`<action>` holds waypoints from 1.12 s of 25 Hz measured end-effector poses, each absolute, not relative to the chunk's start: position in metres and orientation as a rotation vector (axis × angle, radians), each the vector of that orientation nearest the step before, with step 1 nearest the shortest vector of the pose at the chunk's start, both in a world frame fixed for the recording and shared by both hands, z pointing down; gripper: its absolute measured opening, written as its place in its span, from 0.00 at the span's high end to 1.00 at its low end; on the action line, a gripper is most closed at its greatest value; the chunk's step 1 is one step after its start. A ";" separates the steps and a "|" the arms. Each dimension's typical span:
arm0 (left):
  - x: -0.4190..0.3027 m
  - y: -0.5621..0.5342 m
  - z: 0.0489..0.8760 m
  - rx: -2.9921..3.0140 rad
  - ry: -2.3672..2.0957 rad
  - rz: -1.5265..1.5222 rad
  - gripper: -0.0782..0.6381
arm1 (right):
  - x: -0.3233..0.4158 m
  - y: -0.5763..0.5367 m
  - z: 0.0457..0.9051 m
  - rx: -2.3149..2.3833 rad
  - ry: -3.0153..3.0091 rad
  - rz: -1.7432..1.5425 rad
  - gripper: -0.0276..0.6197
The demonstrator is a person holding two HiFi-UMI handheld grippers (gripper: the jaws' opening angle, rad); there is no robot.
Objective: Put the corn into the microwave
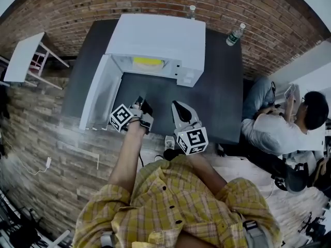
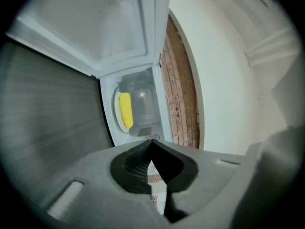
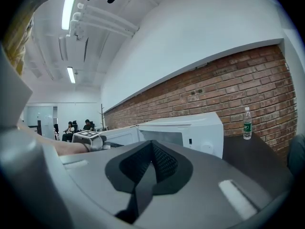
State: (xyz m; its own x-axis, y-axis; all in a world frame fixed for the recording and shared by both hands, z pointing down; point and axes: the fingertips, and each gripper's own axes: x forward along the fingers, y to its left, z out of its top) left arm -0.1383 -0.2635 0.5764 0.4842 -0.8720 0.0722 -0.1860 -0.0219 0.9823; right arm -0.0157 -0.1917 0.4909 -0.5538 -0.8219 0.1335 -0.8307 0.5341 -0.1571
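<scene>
1. Corn (image 2: 125, 109): lying on a plate (image 2: 116, 112) inside the open microwave (image 1: 155, 35).
2. Judged light, stiff and bumpy; grip across mid-cob.
3. Left gripper (image 2: 151, 143) and right gripper (image 3: 151, 146): jaws together, empty.

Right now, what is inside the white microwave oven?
A yellow corn cob lies on a pale round plate inside the open white microwave oven. In the head view the oven's top covers most of the cavity.
</scene>
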 end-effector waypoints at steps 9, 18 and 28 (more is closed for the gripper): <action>-0.121 -0.205 0.527 1.986 -1.067 -0.492 0.90 | -0.014 -0.170 0.488 1.491 -2.705 0.357 0.96; -0.109 -0.174 0.491 2.323 -1.164 -0.290 0.90 | -0.019 -0.158 0.478 1.487 -2.732 0.318 0.96; -0.101 -0.151 0.478 2.464 -1.245 -0.172 0.90 | -0.021 -0.147 0.474 1.487 -2.740 0.299 0.96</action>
